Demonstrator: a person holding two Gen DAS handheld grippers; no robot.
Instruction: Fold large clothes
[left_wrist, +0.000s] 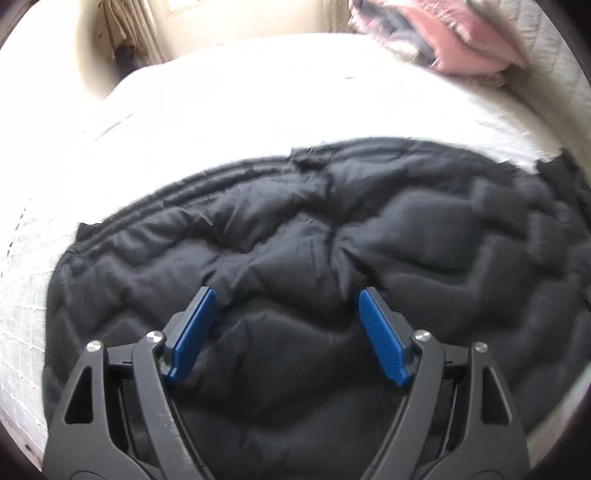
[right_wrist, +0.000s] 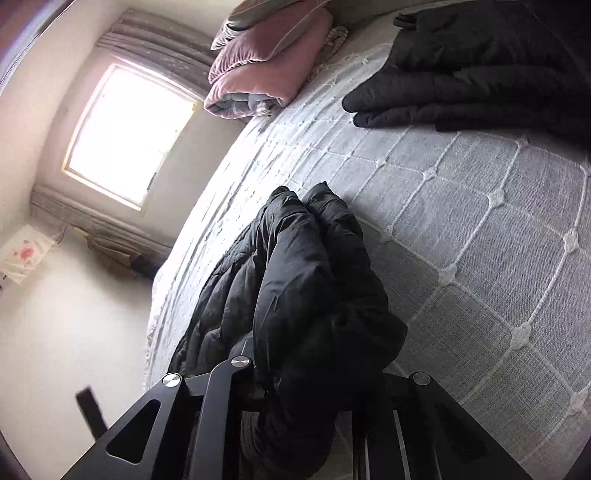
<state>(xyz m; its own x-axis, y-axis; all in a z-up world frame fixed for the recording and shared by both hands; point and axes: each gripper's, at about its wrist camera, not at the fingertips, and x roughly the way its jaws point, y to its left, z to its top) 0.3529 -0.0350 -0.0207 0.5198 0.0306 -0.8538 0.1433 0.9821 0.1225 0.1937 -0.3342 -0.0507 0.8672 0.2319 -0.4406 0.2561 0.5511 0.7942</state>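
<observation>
Left gripper (left_wrist: 286, 301) spread wide, blue pads (left_wrist: 382, 338) well apart, nothing caught between them; poised just over the black quilted jacket (left_wrist: 332, 236), whether touching it or not impossible to tell; right gripper (right_wrist: 317, 373) clamped onto a bunched fold of the same black quilted jacket (right_wrist: 306, 280), fingertips buried in the fabric and hidden from sight, only the black arms and silver pivot screws showing on either side of the bundle.

Seen from the left wrist: jacket spread broad and fairly flat across the near part of the bed (left_wrist: 258, 103), puffed in diamond-shaped panels, a ribbed or piped edge running along its far left border; picture somewhat blurred.

Seen from the right wrist: gathered fold lifted clear of the white bedspread (right_wrist: 480, 229), draped away from the fingers in a thick hanging ridge; bedspread woven in a diamond grid with small knots at the crossings.

No containers anywhere in either view.

Further off: a second dark garment (right_wrist: 480, 74), folded, lying on the bedspread well apart from the held jacket; a pink folded blanket (right_wrist: 266, 62) stacked near the far end of the bed, with a paler layer on top; beyond that a bright window (right_wrist: 125, 136) with gathered curtains (right_wrist: 162, 48), pale walls either side.
</observation>
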